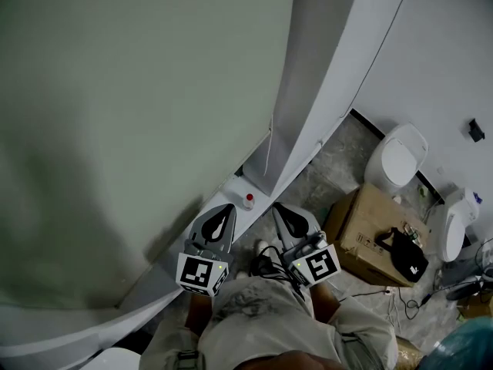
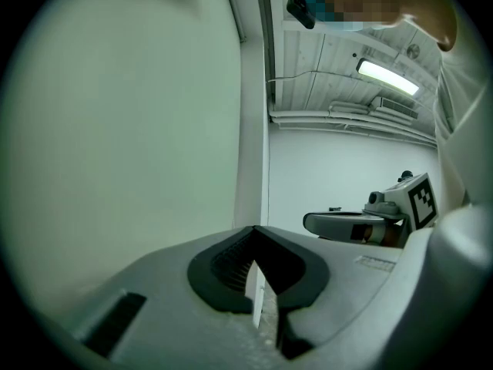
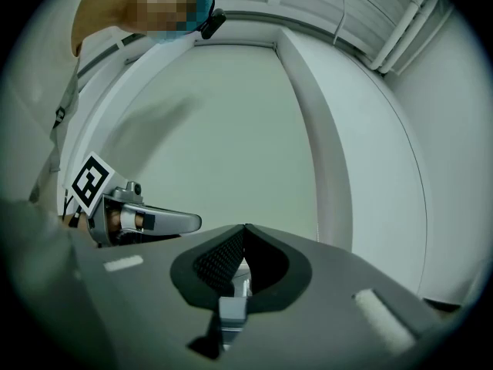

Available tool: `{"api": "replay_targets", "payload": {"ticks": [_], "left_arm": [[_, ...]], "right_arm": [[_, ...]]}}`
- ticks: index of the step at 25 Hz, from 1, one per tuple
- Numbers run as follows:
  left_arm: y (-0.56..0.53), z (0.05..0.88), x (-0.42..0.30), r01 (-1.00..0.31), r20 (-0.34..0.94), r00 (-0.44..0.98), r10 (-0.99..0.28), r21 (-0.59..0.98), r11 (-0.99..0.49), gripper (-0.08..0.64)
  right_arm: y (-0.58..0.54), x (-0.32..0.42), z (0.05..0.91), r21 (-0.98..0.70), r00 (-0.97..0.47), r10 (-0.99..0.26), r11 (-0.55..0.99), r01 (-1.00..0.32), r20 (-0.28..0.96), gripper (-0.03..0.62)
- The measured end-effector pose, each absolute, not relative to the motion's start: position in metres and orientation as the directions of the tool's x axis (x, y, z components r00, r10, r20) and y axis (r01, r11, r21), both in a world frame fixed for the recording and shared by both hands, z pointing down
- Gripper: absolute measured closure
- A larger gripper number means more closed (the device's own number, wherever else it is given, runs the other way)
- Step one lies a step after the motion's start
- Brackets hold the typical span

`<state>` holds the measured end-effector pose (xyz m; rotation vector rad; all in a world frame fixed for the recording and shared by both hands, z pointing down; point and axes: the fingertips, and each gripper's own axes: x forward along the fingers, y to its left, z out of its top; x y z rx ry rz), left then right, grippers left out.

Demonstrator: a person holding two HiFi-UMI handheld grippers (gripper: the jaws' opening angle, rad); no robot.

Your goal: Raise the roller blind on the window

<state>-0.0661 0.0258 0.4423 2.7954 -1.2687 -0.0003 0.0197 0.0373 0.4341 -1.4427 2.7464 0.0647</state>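
The pale green roller blind (image 1: 131,129) hangs down over the window at the left and fills most of the head view. It also shows as roller blind (image 2: 131,129) and roller blind (image 3: 231,129) in the two gripper views. A thin cord (image 1: 269,146) hangs by the white window frame (image 1: 316,91). My left gripper (image 1: 218,216) and right gripper (image 1: 286,214) are side by side low in front of the sill, both pointing at the window. The left gripper (image 2: 254,231) is shut with nothing in it. The right gripper (image 3: 245,230) is also shut and holds nothing.
A small white bottle with a red cap (image 1: 248,200) stands on the sill (image 1: 231,222) just ahead of the grippers. On the floor at the right are a cardboard box (image 1: 358,226) with a black bag (image 1: 404,254), two white toilets (image 1: 397,159), and loose cables (image 1: 400,303).
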Motion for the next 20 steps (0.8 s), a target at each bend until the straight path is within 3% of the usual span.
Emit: {"api": "replay_targets", "payload": {"ticks": [20], "left_arm": [[-0.064, 0.439, -0.024, -0.795, 0.066, 0.606, -0.793, 0.059, -0.603, 0.557]], "right_arm": [[-0.059, 0.052, 0.427, 0.014, -0.639, -0.766, 0.64, -0.768, -0.067, 0.581]]}}
